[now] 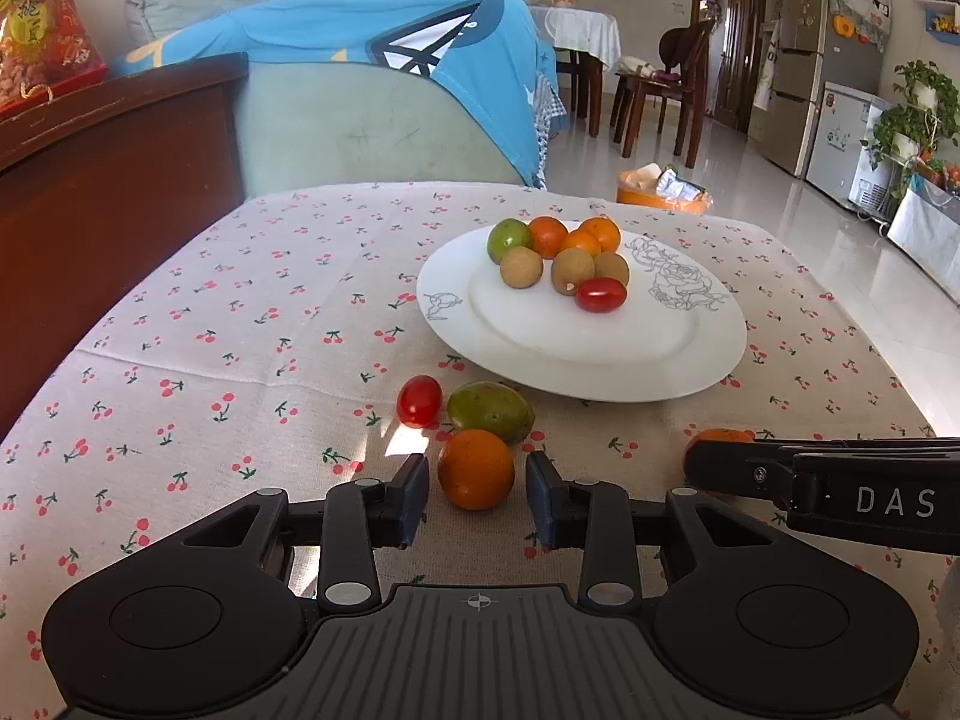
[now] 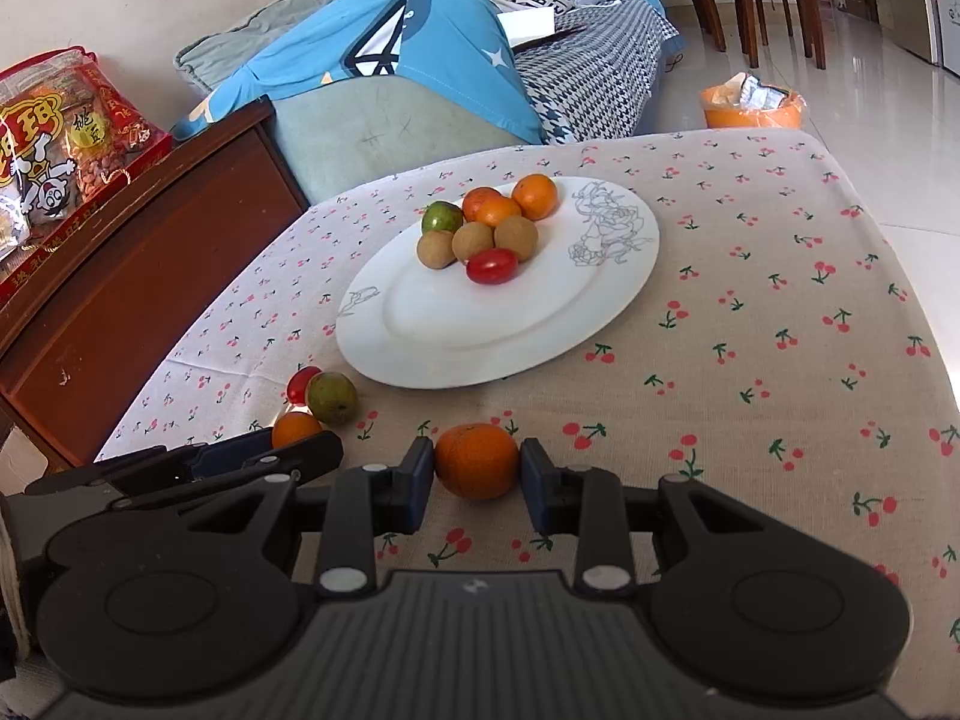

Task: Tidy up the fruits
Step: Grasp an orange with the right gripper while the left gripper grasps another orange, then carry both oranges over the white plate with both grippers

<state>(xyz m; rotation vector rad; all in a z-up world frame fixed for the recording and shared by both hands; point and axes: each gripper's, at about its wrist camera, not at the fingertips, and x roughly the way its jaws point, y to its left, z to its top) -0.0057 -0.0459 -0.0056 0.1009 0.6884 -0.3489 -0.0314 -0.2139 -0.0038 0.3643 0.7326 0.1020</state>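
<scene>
- The left gripper (image 1: 477, 495) is open around a small orange (image 1: 476, 469) on the table (image 1: 210, 360), with a gap on each side.
- The right gripper (image 2: 477, 480) has both pads against another orange (image 2: 476, 461), which rests on the table.
- A green fruit (image 1: 491, 411) and a cherry tomato (image 1: 419, 401) lie just beyond the left gripper.
- The white plate (image 1: 600, 354) holds oranges, brown round fruits, a green fruit and a tomato.

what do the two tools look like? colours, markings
Both match: matte black bodies with a ribbed dark-grey centre plate, two round black discs, silver pivot pins, and dark blue pads on the fingers. The left tool has a crosshair mark on its plate. The right tool carries a small logo there; white "DAS" lettering shows on its side in the left view. No cables visible.
</scene>
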